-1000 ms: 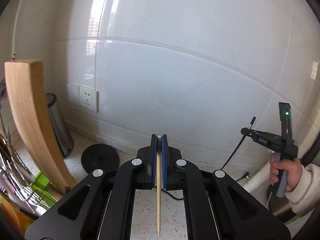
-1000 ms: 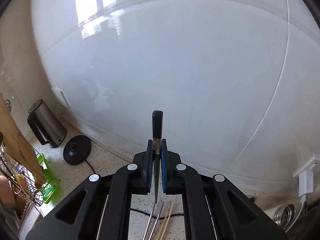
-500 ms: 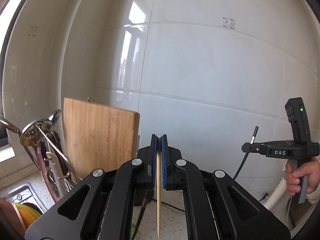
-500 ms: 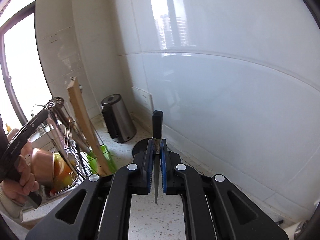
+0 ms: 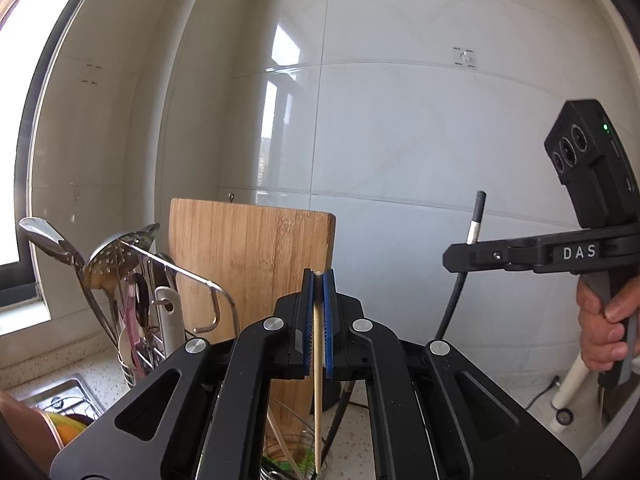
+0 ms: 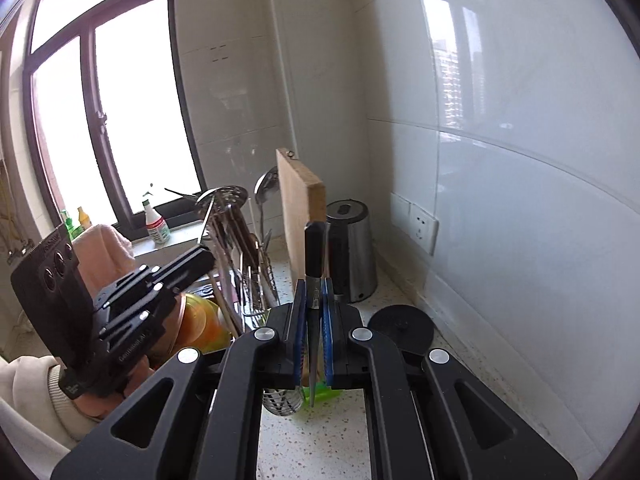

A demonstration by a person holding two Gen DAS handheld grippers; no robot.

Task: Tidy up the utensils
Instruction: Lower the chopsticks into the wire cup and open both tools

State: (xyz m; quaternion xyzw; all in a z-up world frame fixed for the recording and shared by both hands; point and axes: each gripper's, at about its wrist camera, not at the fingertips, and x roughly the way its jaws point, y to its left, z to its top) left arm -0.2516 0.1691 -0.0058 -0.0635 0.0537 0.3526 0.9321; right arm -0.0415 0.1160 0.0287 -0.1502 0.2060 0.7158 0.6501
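Standing here beside the counter (image 6: 344,432), I'd put the job at roughly its middle: both utensils are up in the air and neither has gone into a holder.

The left tool (image 5: 317,280) is clenched on a single wooden chopstick (image 5: 317,380). It runs lengthwise through the gap between the blue pads (image 5: 329,320), its top end flush with their tips and its lower end hanging down toward a wire utensil holder (image 5: 296,456) where other chopsticks lean. The chopstick looks lined up roughly over that holder, though I can't tell whether its end has reached the rim.

The right tool (image 6: 314,292) is clamped on a knife (image 6: 313,308): the black handle sticks out past the fingertips, and the blade points back down between the arms, its tip hanging above the counter just beside a green holder (image 6: 320,392) and a mesh cup (image 6: 280,400). Nothing shows it touching either.

Behind them stand the dish rack (image 5: 168,280) with its skimmer (image 5: 114,256) and ladle (image 5: 44,236), the wooden cutting board (image 5: 248,272), the steel kettle (image 6: 354,252) and its black base (image 6: 400,328).

What's left, by my reckoning, is lowering each piece into its slot and letting go, then fetching whatever still lies out of sight.
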